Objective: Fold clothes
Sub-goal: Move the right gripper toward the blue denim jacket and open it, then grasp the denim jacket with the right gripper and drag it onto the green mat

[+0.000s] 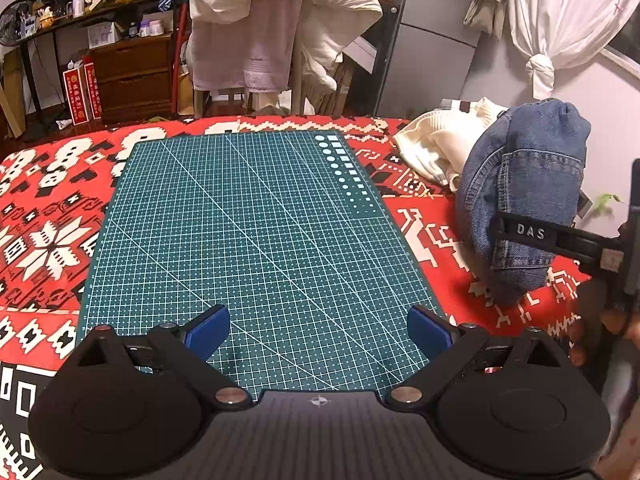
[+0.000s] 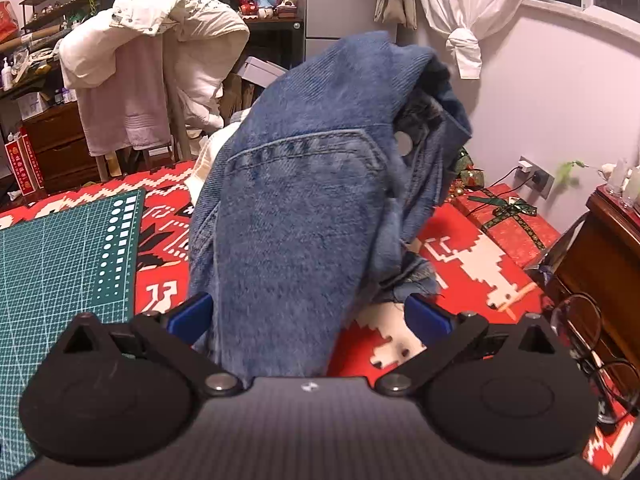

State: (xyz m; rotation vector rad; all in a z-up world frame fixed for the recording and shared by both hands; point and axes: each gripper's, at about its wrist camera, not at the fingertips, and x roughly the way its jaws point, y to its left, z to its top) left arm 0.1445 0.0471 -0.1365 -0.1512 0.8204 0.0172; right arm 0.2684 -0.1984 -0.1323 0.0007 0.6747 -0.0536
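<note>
Your left tongs [image 1: 318, 332] are spread over the green mat [image 1: 248, 216]; right tongs [image 2: 308, 316] gape around bunched jeans [image 2: 304, 184], center frame, beside the mat. Denim looks heavy, floppy; I'd grip the thick waistband seam.

Both views are lit by warm, fairly even indoor light; the window at top right is dark, so no daylight enters. The colours are saturated, the red blanket [image 1: 52, 208] nearly glowing. Shadows are soft and short: a faint one lies under the jeans [image 1: 524, 200] on the blanket. The green mat [image 1: 248, 240] shows no glare and its grid lines read sharply in the left view. In the right view the jeans [image 2: 296, 208] are smeared by blur, their stitching soft, while the room behind stays clearer. Fisheye distortion bends the wall and curtain [image 2: 464, 8] toward the edges, and the corners fall off to black vignette.
</note>
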